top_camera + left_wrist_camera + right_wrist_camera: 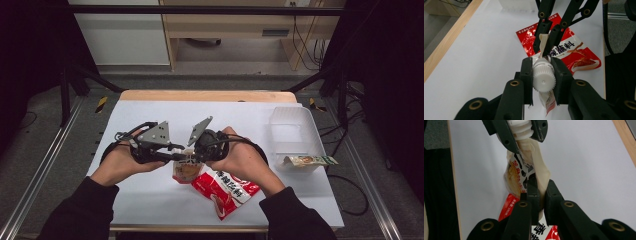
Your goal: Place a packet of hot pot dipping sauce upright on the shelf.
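Note:
A small spout pouch (186, 170) with a white ribbed cap (544, 77) hangs between my two grippers above the white table (150, 120). My left gripper (542, 61) is shut on the cap, one jaw on each side of it. Seen in the right gripper view, the left gripper (526, 143) holds the cap (520, 130) at the top, with the pouch (517, 175) below it. My right gripper (541, 182) is shut on the pouch's pale side edge just under the spout. In the high view the left gripper (177, 157) and right gripper (192, 159) meet tip to tip.
A red printed packet (225, 192) lies flat on the table under and right of the pouch. A clear plastic container (292, 132) stands at the right side, with a small greenish packet (307, 161) at its near end. The wooden table edge (205, 95) runs along the back.

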The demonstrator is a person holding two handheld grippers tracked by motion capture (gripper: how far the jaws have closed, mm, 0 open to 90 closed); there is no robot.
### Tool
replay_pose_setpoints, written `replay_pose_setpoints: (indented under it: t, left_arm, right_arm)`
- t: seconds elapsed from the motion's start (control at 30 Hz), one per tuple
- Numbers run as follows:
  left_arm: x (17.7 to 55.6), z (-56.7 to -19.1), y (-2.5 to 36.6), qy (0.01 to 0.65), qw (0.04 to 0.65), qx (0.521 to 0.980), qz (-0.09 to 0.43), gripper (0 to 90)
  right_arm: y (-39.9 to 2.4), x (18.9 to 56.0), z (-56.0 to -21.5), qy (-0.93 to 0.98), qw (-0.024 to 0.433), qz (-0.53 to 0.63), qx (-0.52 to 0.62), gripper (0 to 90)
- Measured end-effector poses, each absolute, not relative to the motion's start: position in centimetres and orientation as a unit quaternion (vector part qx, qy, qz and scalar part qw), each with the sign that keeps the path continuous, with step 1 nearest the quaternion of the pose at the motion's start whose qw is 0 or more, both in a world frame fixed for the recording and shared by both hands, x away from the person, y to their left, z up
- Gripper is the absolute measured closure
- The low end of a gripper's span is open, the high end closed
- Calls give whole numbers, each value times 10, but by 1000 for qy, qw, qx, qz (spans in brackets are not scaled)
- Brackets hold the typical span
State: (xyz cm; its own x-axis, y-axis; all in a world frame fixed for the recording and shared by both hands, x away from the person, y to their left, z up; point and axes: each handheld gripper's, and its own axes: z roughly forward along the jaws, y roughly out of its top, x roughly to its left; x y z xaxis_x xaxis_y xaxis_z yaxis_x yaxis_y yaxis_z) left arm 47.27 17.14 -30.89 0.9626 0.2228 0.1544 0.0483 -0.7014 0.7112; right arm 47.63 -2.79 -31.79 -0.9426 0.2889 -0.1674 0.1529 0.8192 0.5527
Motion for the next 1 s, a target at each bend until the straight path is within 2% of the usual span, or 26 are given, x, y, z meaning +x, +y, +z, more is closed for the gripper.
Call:
replay_pose_setpoints:
  t: [0.17,0.33,0.4,0.53,1.0]
  left_arm:
    - [473,-311,175,88,393,908,116,713]
    - [473,-309,187,117,427,887,130,503]
    - [471,-309,194,123,440,879,139,381]
    - [467,-320,210,144,442,872,151,267]
    - [448,-413,258,236,435,859,132,91]
  right_arm:
    - [-29,477,-313,943,131,281,117,875]
    - [-33,480,-307,945,148,268,111,878]
    - [-37,483,-303,945,154,268,110,879]
    - [-46,490,-296,943,162,268,112,879]
    - [-85,515,-286,940,195,255,118,877]
